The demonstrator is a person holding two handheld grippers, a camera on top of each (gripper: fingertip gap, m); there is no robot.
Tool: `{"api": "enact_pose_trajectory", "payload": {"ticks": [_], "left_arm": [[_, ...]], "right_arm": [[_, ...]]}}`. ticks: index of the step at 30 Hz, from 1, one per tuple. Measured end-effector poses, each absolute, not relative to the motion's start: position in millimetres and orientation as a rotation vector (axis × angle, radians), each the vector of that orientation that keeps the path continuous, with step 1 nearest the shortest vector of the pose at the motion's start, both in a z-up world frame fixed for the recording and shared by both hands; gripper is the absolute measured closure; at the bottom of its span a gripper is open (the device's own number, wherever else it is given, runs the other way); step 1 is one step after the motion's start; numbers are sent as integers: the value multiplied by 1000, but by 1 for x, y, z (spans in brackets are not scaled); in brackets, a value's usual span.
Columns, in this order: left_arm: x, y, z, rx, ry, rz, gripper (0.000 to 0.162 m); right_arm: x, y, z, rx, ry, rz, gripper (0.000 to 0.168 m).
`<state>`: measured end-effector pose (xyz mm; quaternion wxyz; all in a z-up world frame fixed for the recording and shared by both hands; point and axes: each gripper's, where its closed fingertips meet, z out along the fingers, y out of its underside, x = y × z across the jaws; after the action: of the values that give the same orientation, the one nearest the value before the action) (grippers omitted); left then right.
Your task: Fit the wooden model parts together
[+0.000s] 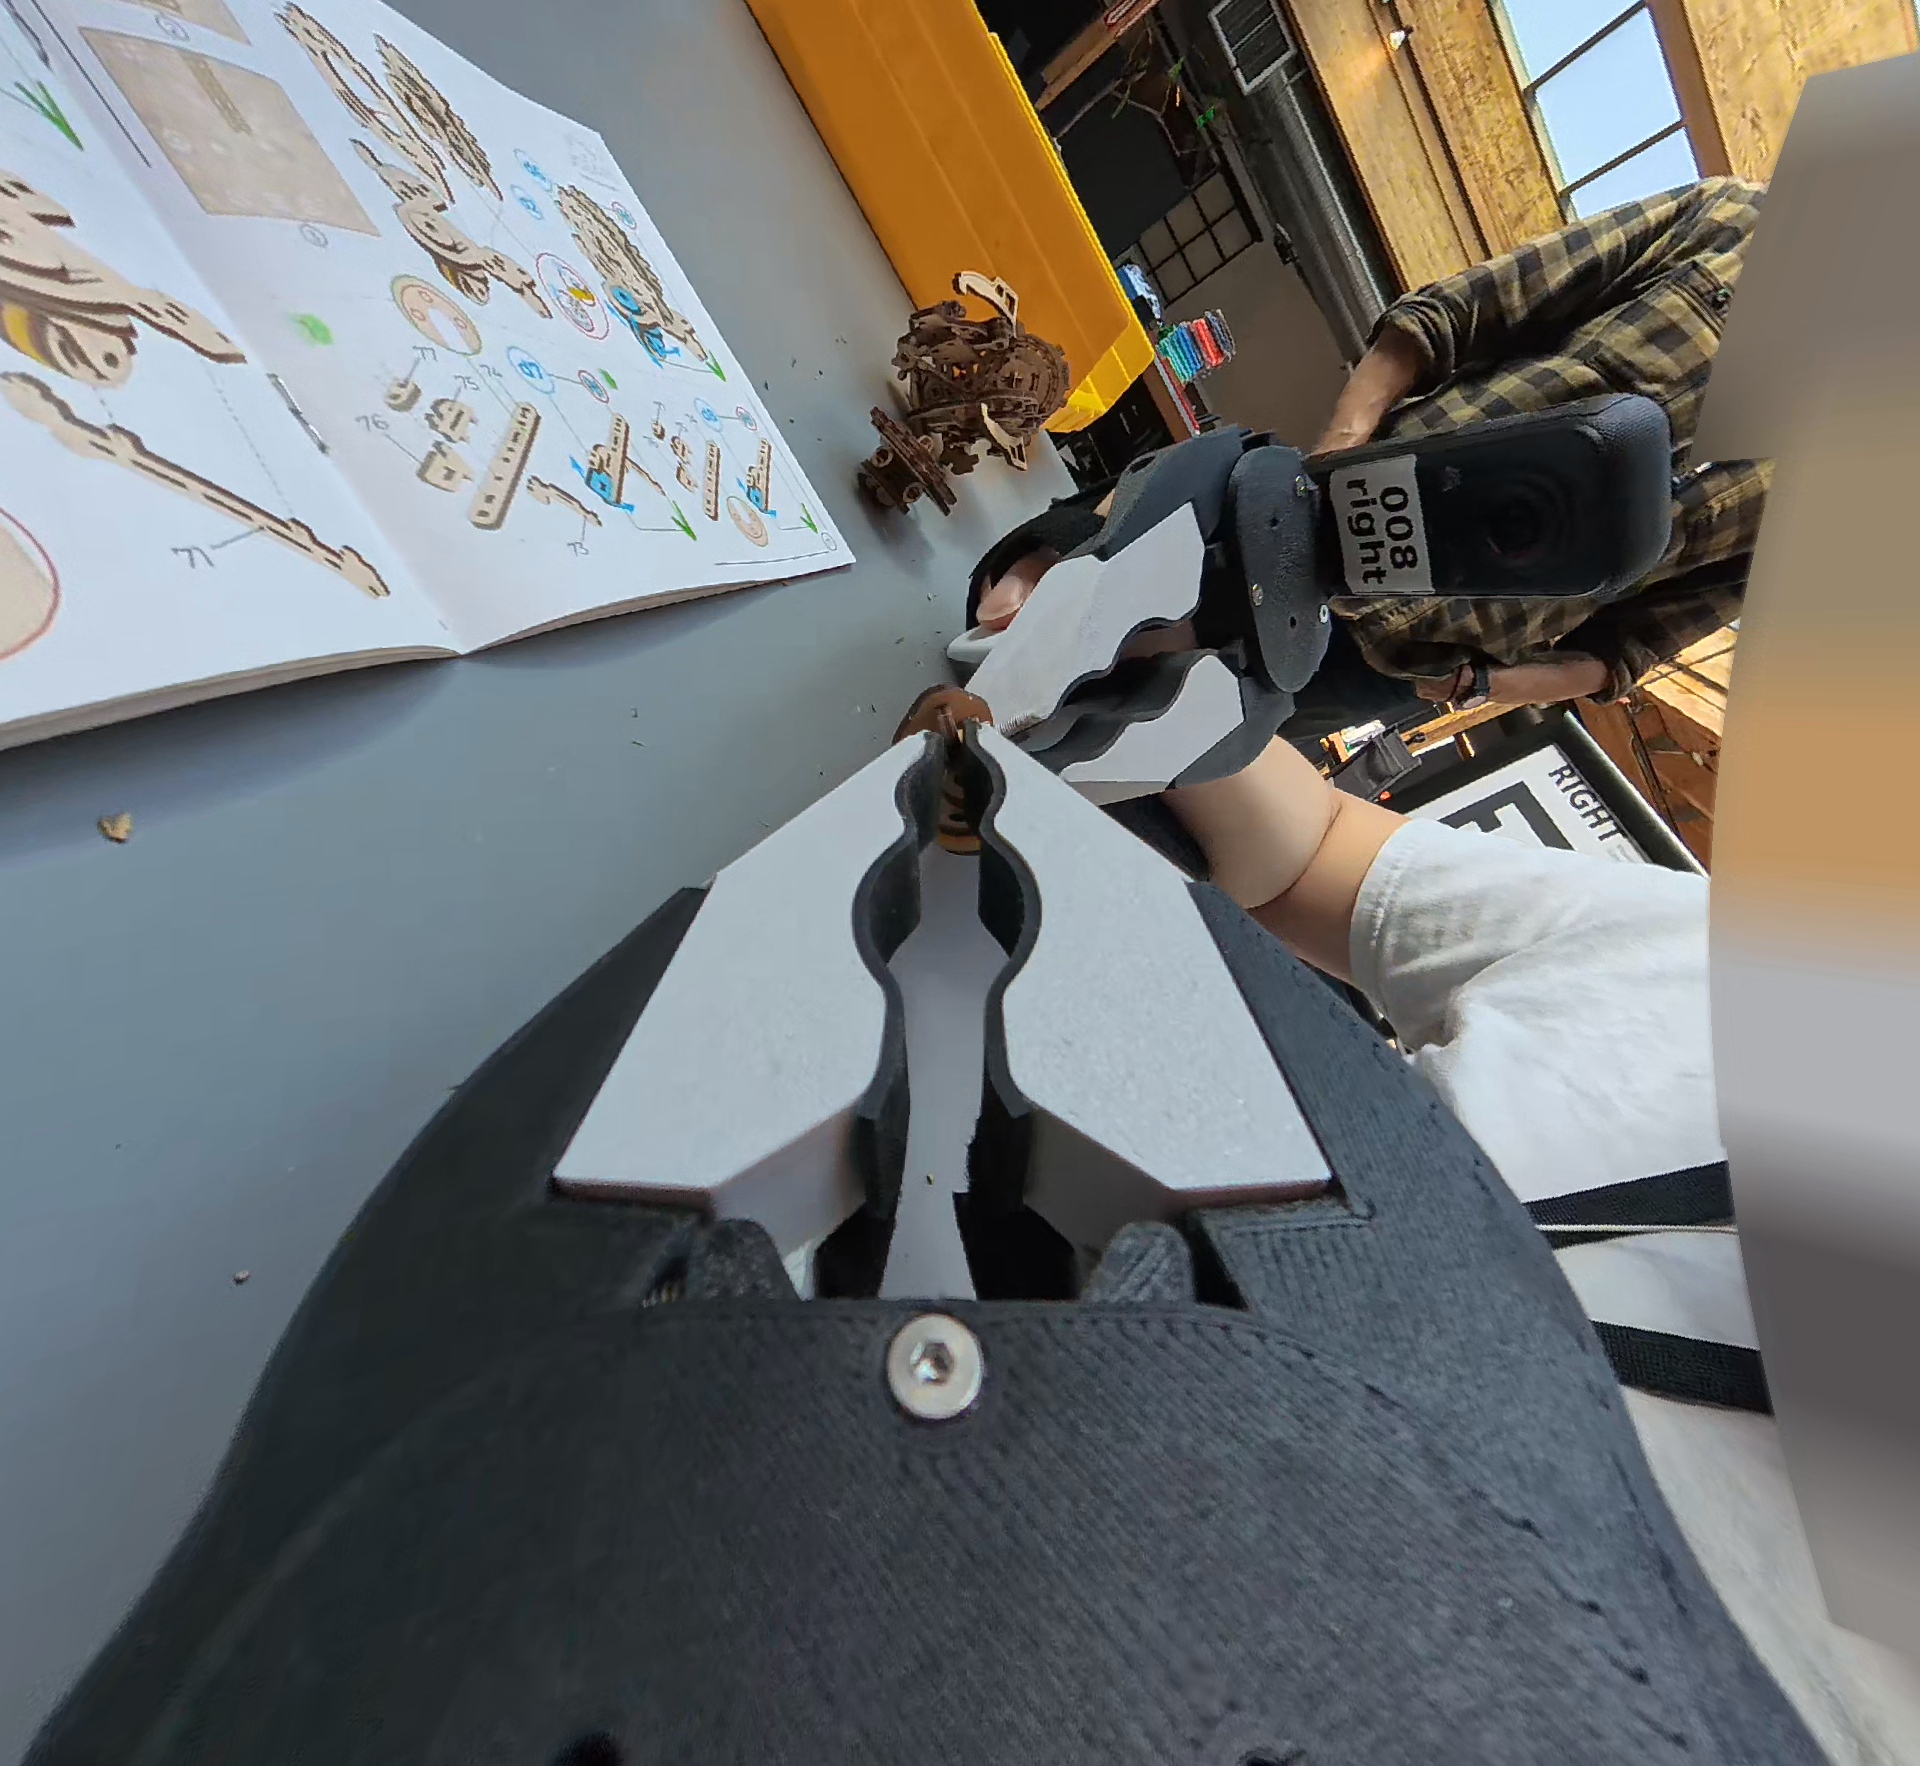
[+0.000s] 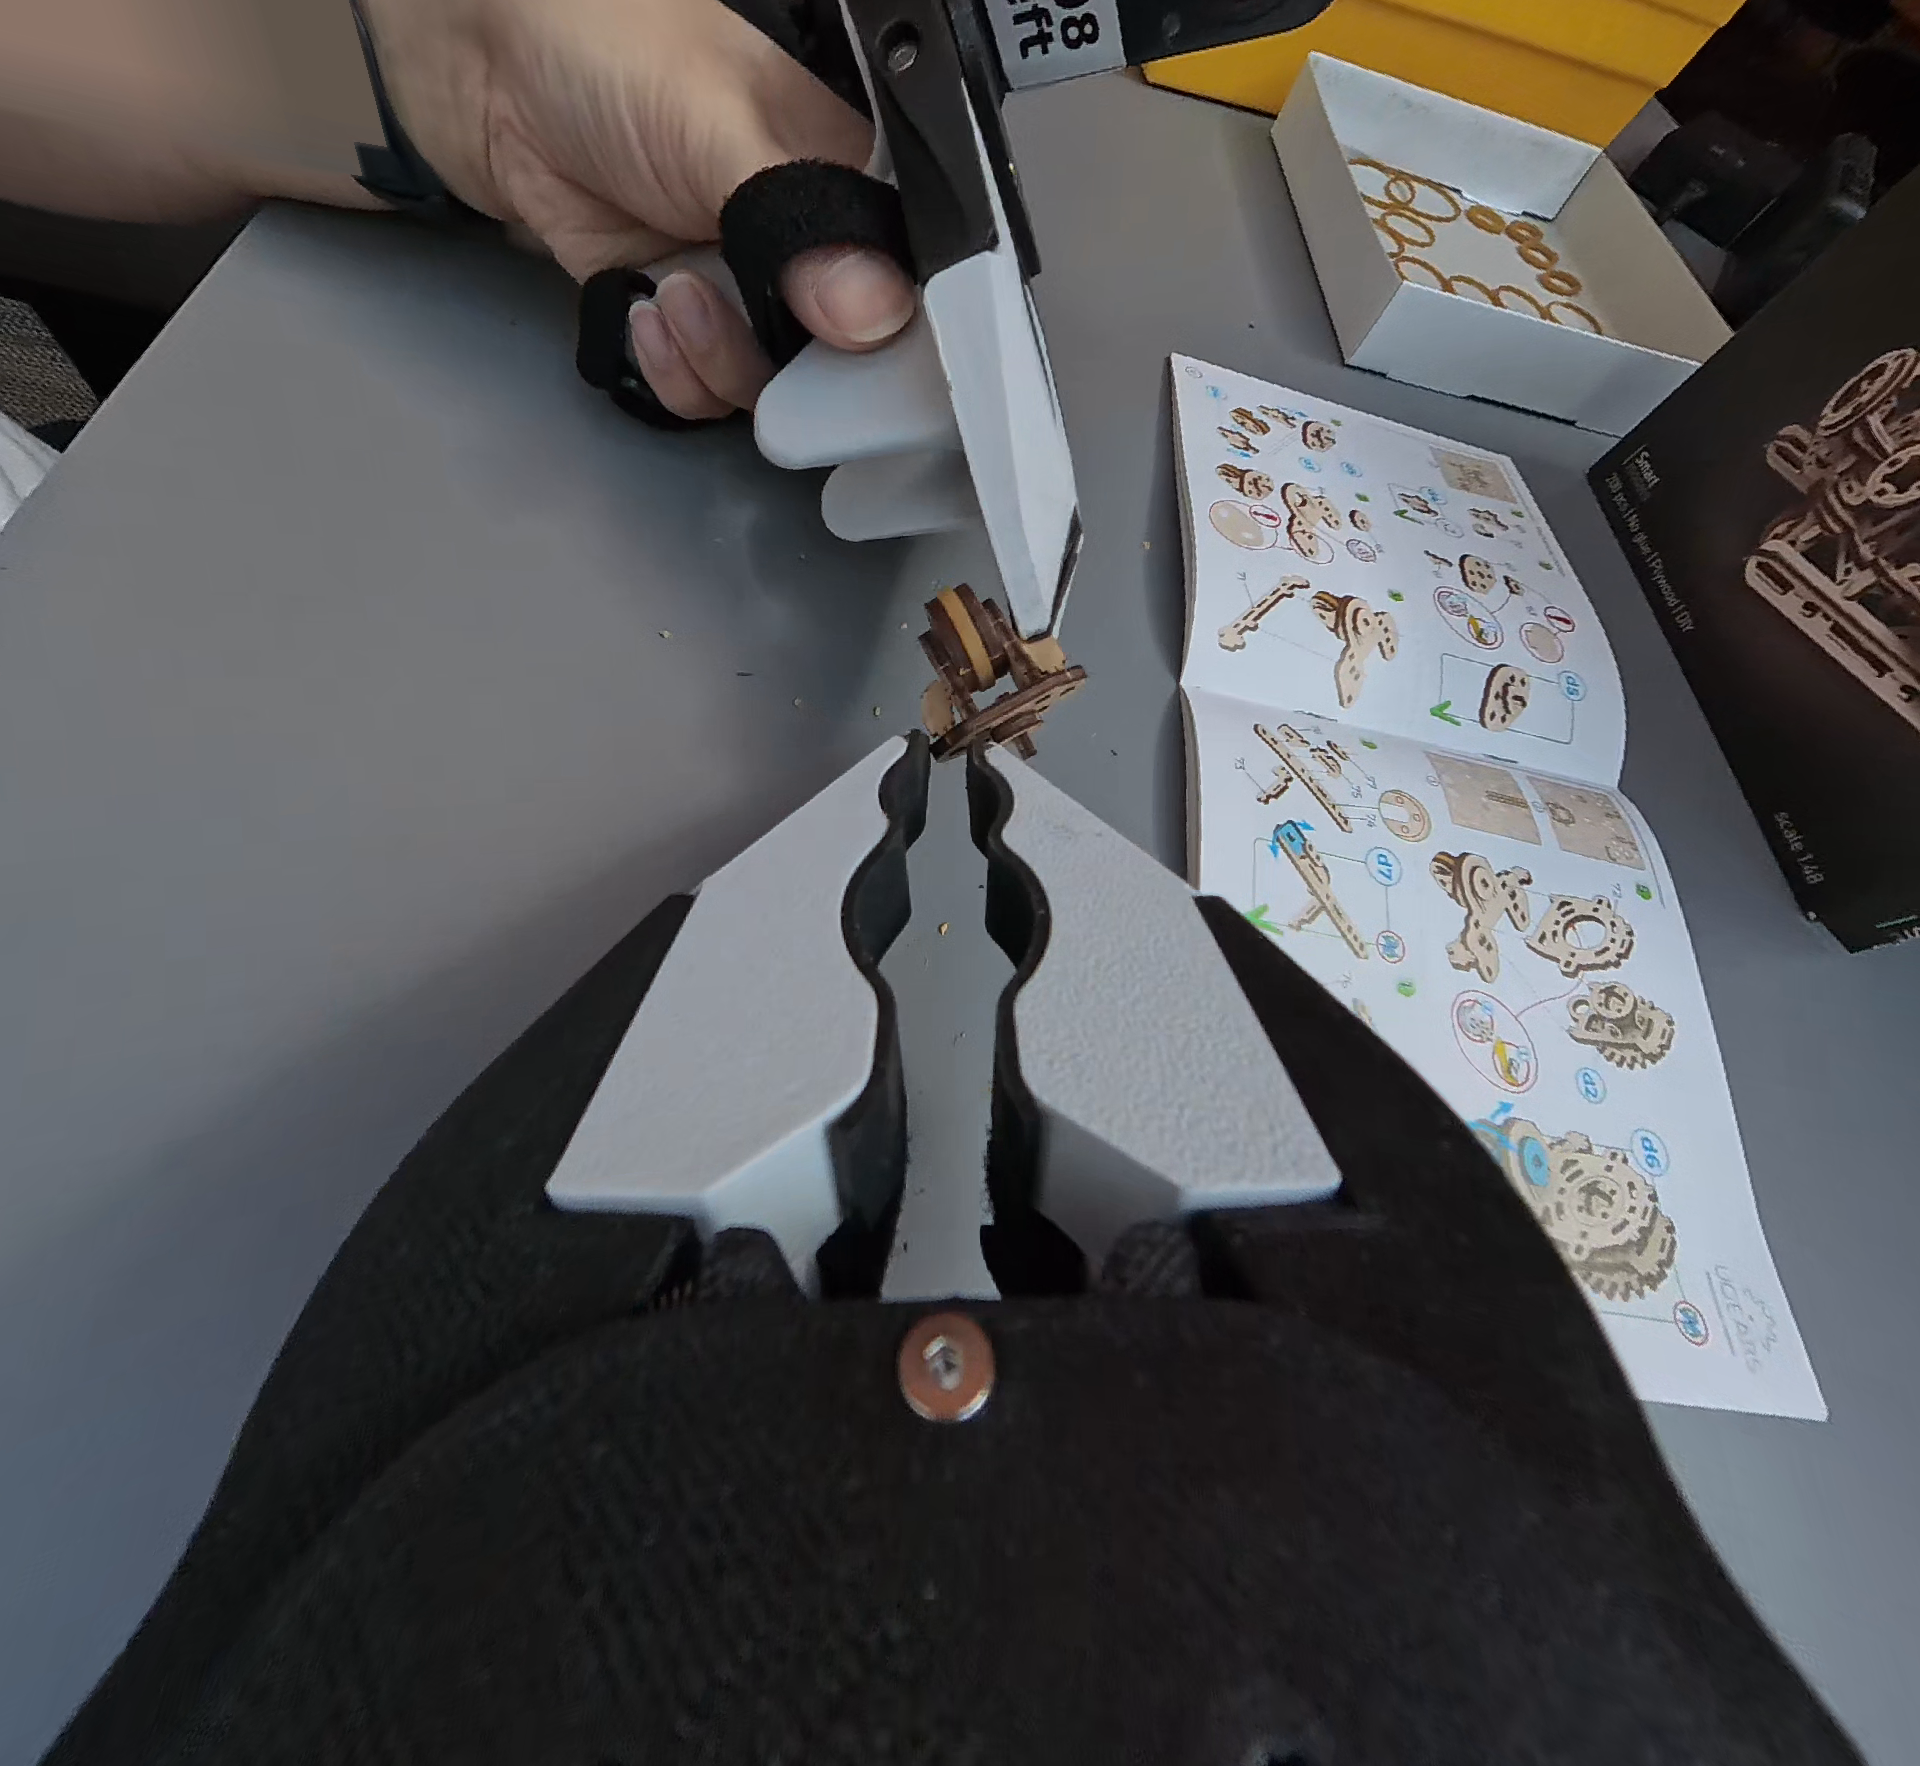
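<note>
A small wooden sub-assembly (image 2: 987, 677), a dark disc with a short post and light rings, is held just above the grey table (image 2: 416, 677) by both grippers. My right gripper (image 2: 945, 748) is shut on the near edge of the disc. My left gripper (image 2: 1044, 620) comes down from above and is shut on a light piece at the disc's far side. In the left wrist view the left gripper (image 1: 958, 745) pinches the sub-assembly (image 1: 956, 817) between its tips, and the right gripper (image 1: 1006, 717) meets it from the right. A larger dark wooden gear model (image 1: 966, 397) stands farther back.
An open instruction booklet (image 2: 1455, 833) lies right of the grippers, also in the left wrist view (image 1: 364, 314). A white box of wooden rings (image 2: 1455, 262), a dark product box (image 2: 1818, 625) and a yellow bin (image 1: 935, 127) stand beyond. A person in a plaid shirt (image 1: 1558, 345) is behind the table. Left and right tips are no more than a few centimetres apart.
</note>
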<state>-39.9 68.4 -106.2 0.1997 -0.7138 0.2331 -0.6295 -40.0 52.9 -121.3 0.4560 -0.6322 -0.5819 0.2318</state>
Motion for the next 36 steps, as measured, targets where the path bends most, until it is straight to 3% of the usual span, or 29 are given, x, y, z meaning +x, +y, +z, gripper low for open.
{"api": "enact_pose_trajectory", "payload": {"ticks": [12,36], "left_arm": [[-35,60,-136,-2189,820,-1570,162],[-32,54,-138,-2174,908,-1486,162]], "right_arm": [[-39,42,-155,-1694,-1591,577,164],[-33,50,-138,-1949,-1267,765,155]]}}
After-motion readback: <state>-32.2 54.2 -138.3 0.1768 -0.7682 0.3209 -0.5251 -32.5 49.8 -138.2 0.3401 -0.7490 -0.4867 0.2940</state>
